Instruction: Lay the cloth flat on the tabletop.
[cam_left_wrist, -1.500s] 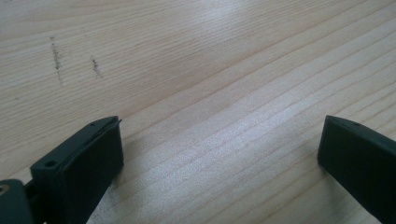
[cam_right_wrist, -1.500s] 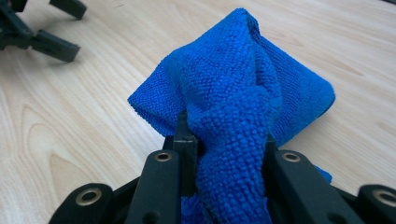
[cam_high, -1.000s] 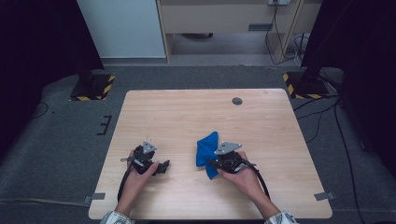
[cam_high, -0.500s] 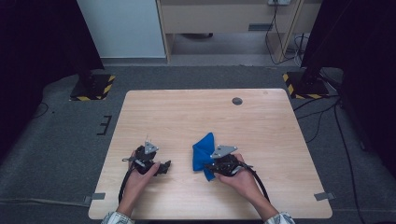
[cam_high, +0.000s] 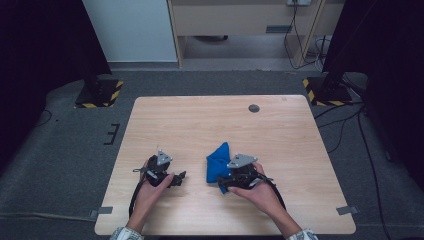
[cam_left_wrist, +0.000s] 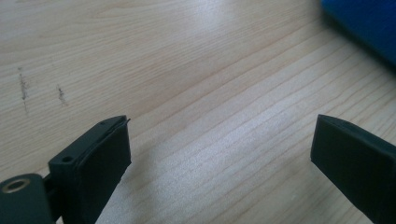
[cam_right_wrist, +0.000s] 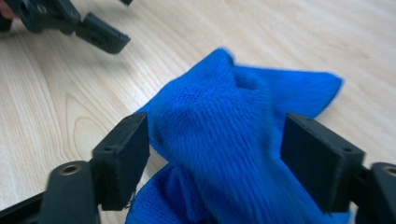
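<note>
A crumpled blue cloth (cam_high: 217, 162) lies on the wooden table (cam_high: 210, 120), right of centre near the front. My right gripper (cam_high: 222, 182) sits at its near right edge. In the right gripper view the cloth (cam_right_wrist: 224, 121) bulges up between the jaws of the right gripper (cam_right_wrist: 217, 149). These jaws have just been opening and now stand wide, loose about the fabric. My left gripper (cam_high: 181, 177) rests low on the table to the cloth's left, apart from it. Its jaws stand open over bare wood (cam_left_wrist: 219, 140), and a corner of the cloth (cam_left_wrist: 369, 23) shows far off.
A small dark round inset (cam_high: 254, 108) sits in the tabletop near the back edge. Black stands with yellow-striped bases (cam_high: 97, 95) (cam_high: 325, 90) flank the table on the floor. The left gripper (cam_right_wrist: 100, 35) appears at the top left of the right gripper view.
The cloth's raised peak has drifted slightly left and sits a bit lower. Both hands have stayed nearly where they were.
</note>
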